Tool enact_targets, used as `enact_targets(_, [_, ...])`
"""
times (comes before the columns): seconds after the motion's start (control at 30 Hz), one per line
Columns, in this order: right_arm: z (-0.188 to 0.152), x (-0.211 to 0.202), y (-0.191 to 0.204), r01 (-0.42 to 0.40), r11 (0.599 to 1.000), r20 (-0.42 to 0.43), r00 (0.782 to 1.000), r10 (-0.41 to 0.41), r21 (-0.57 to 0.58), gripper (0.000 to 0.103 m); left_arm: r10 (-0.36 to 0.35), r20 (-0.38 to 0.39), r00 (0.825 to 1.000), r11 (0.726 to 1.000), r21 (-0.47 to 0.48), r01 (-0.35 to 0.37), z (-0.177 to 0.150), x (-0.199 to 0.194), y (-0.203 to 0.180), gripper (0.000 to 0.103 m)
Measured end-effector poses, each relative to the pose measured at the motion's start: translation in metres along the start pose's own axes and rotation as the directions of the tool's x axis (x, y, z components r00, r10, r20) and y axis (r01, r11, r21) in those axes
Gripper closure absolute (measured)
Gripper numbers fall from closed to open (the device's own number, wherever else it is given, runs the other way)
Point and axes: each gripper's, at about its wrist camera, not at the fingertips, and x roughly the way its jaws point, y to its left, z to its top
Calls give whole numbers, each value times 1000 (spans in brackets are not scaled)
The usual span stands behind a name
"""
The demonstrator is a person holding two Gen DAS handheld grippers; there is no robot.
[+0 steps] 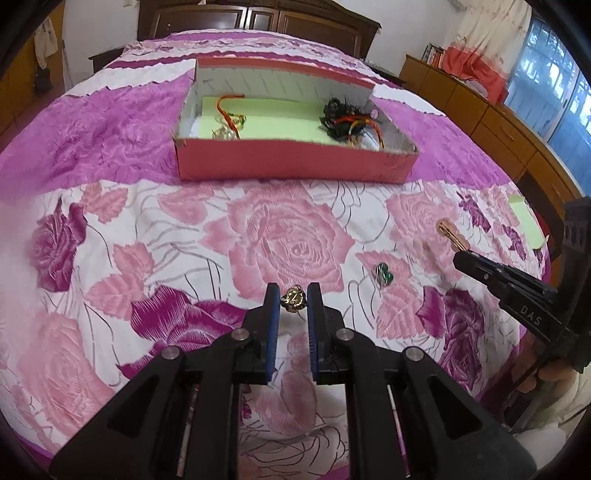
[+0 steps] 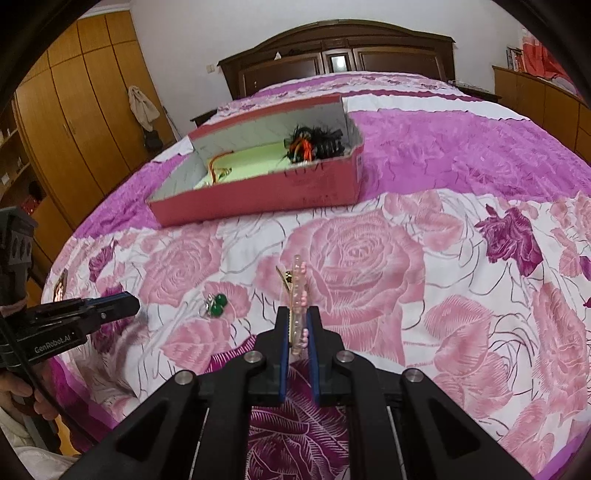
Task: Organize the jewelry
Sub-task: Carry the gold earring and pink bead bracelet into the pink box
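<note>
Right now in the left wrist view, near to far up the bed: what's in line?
Left tongs around the small gold ring → bare stretch of pink rose-print bedspread → red cardboard box holding cords and dark hair ties → dark wooden headboard.

Matt quilted rose-print cloth bedspread (image 1: 147,236), matt red cardboard box (image 1: 295,168) lined with pale green paper, shiny gold metal ring (image 1: 293,299), glossy green bead earrings (image 2: 216,304), translucent pink plastic hair clip (image 2: 299,295), polished dark wooden headboard (image 2: 340,55), matt black plastic right gripper (image 2: 298,325)
</note>
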Motion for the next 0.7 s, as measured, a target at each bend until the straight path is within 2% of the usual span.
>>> enact_targets(0.7, [39,-11,9,-24,999,110,994,26,-22,93,0,127,992,1000,13,-2,53,-10,-6,97])
